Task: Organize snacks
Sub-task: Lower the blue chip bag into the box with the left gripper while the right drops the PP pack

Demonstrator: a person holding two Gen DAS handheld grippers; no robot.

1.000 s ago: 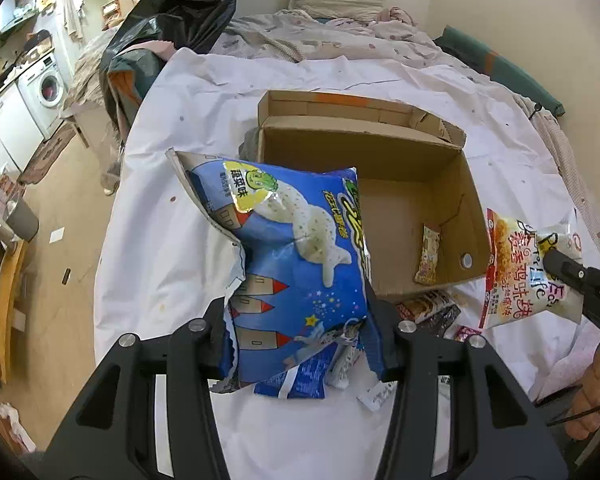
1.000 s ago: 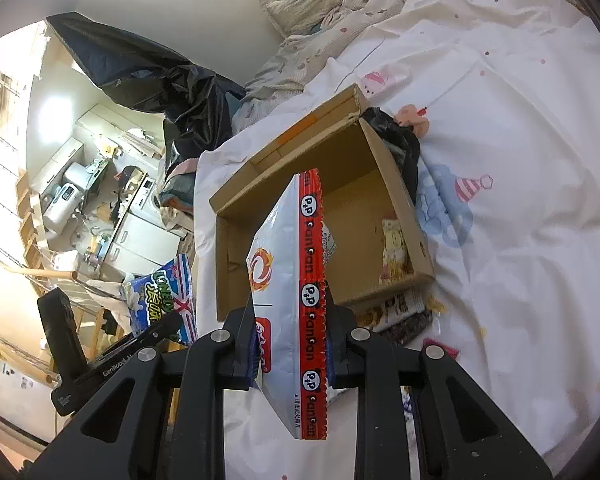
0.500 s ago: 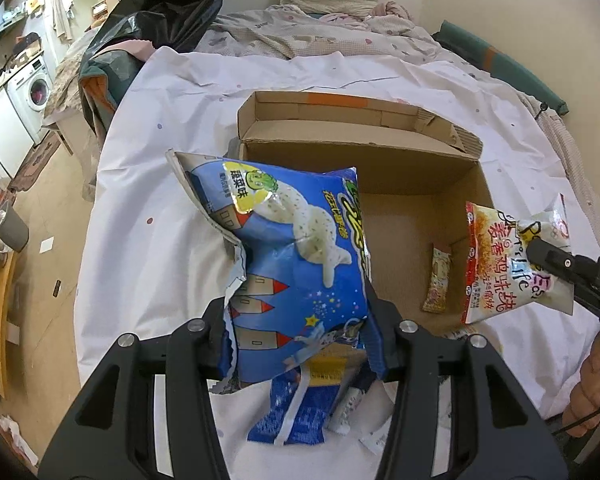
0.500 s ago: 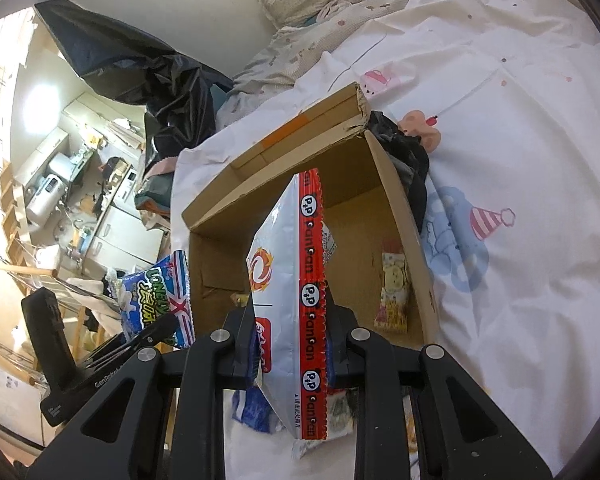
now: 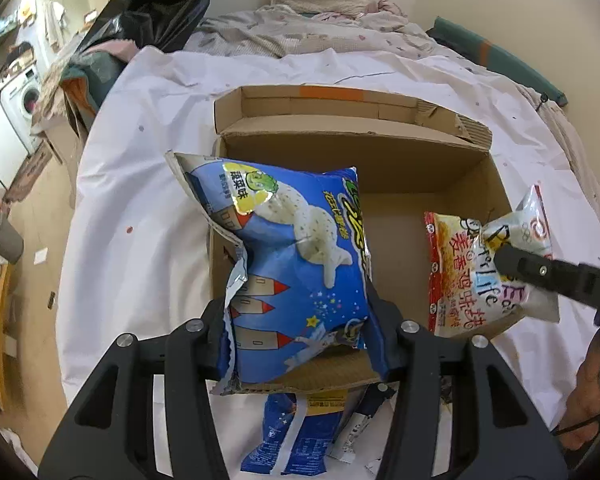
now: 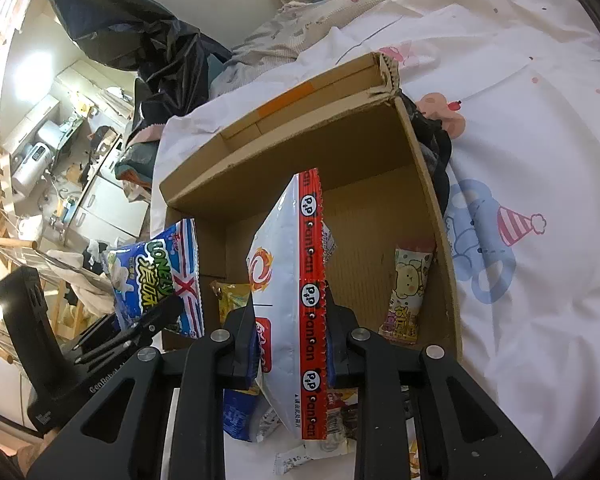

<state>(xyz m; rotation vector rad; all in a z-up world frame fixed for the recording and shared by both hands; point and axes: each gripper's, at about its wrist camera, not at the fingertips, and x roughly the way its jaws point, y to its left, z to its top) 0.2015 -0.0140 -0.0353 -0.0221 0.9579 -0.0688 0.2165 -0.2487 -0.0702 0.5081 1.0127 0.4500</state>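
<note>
Barely started tbh: cardboard box (image 6: 420, 184) on the bed holds a couple small packets. Left hand-held gripper (image 5: 300, 332) clamps the blue puffs bag (image 5: 296, 264), right hand-held gripper (image 6: 290, 340) the white Panpan bag (image 6: 288, 280), both above it. More snacks lie outside.

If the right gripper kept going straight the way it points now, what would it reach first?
Most likely the bare floor of the cardboard box. The right gripper, shut on the white-and-red snack bag, aims down into it; the small yellow packet lies off to the right. Depth is uncertain.
</note>
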